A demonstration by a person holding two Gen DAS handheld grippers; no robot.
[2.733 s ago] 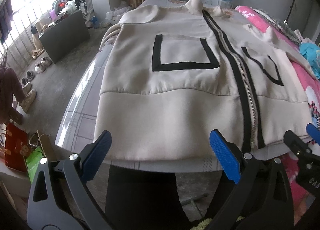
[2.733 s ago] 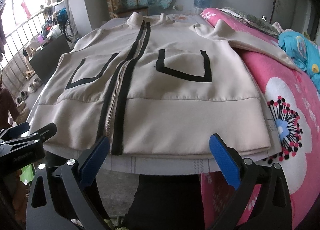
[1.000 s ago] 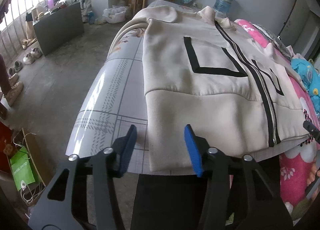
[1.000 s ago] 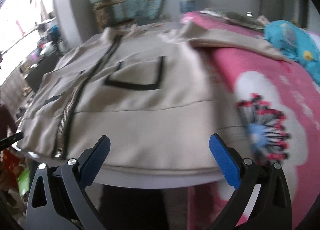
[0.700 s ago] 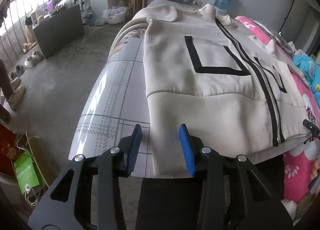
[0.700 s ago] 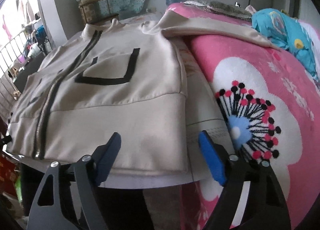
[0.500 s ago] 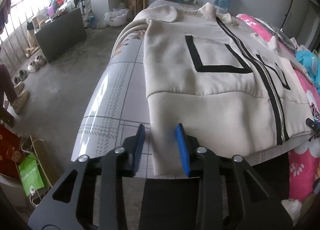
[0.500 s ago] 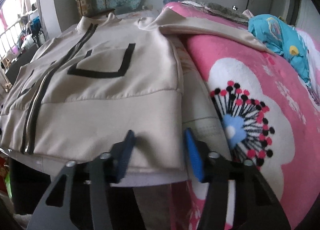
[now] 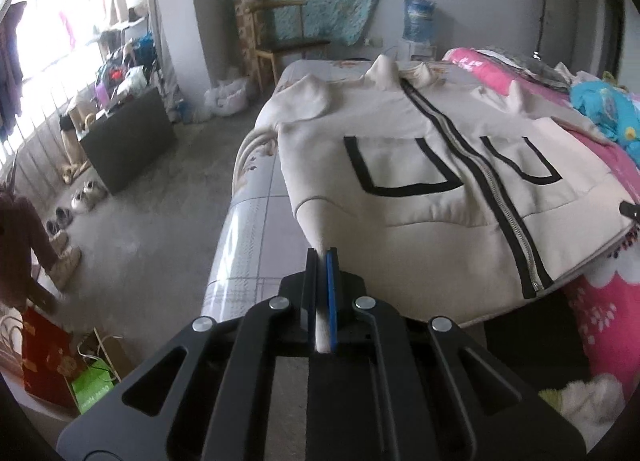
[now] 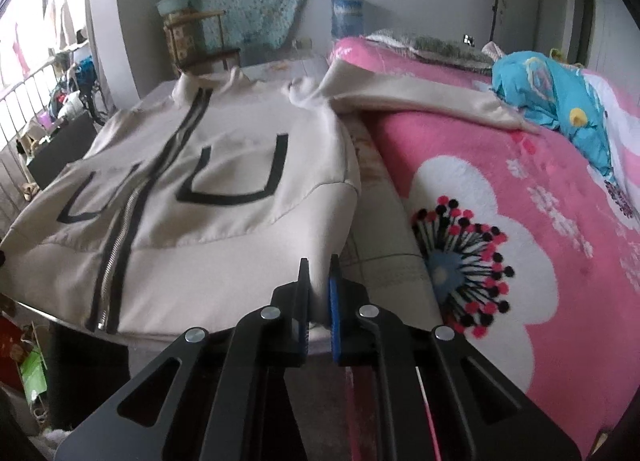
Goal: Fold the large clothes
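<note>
A cream zip-up jacket point(image 9: 420, 181) with black pocket outlines and a black-edged zipper lies face up on the bed, collar far, hem near. My left gripper point(image 9: 321, 257) is shut on the jacket's near left hem corner and lifts it a little. My right gripper point(image 10: 320, 265) is shut on the jacket's point(image 10: 224, 189) near right hem corner, also raised. One sleeve point(image 10: 420, 101) stretches right across the pink blanket.
A pink flowered blanket point(image 10: 500, 229) covers the bed's right side, with a blue garment point(image 10: 560, 101) on it. The bed's pale sheet point(image 9: 256, 237) shows left of the jacket. On the floor at left are a dark cabinet point(image 9: 128, 141), shoes and bags. A chair point(image 9: 288, 49) stands far back.
Both grippers moved outward to the jacket's two hem corners and closed from wide open onto the fabric. The hem corners are now lifted slightly.
</note>
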